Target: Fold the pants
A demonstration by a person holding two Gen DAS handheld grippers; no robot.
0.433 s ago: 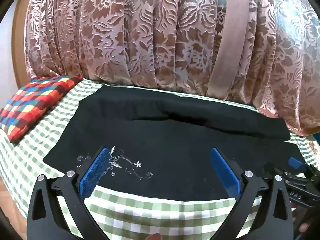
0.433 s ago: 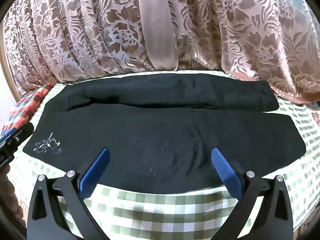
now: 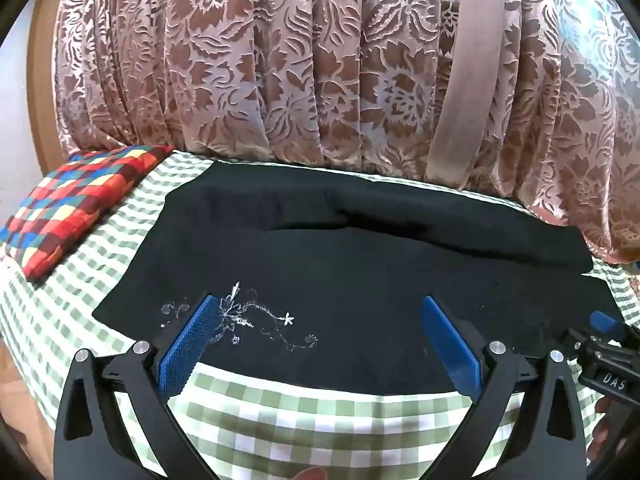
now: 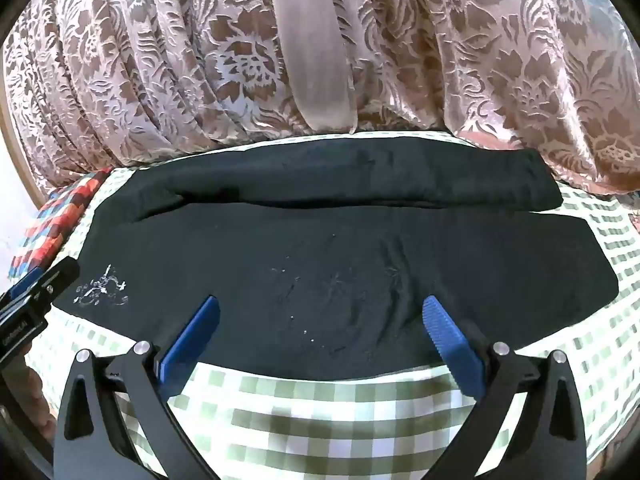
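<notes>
Black pants (image 3: 340, 264) (image 4: 340, 248) lie spread across a green-and-white checked cloth (image 3: 320, 412) (image 4: 320, 412), with a white embroidered motif (image 3: 248, 320) (image 4: 100, 290) near the left end. The far leg lies as a folded strip along the back edge. My left gripper (image 3: 318, 308) hovers open over the near hem, by the motif, nothing between its blue pads. My right gripper (image 4: 318, 308) stands open over the middle of the near hem, also empty. Each gripper shows at the edge of the other's view: the right gripper's tip (image 3: 600, 344), the left gripper's body (image 4: 32, 300).
A floral pink-brown curtain (image 3: 320, 72) (image 4: 400, 60) hangs right behind the cloth. A multicoloured checked cushion (image 3: 76, 208) (image 4: 52, 224) lies at the far left. The cloth drops off at the near edge and at the right.
Both grippers have held nearly still; the left view has shifted very slightly. The pants have not moved.
</notes>
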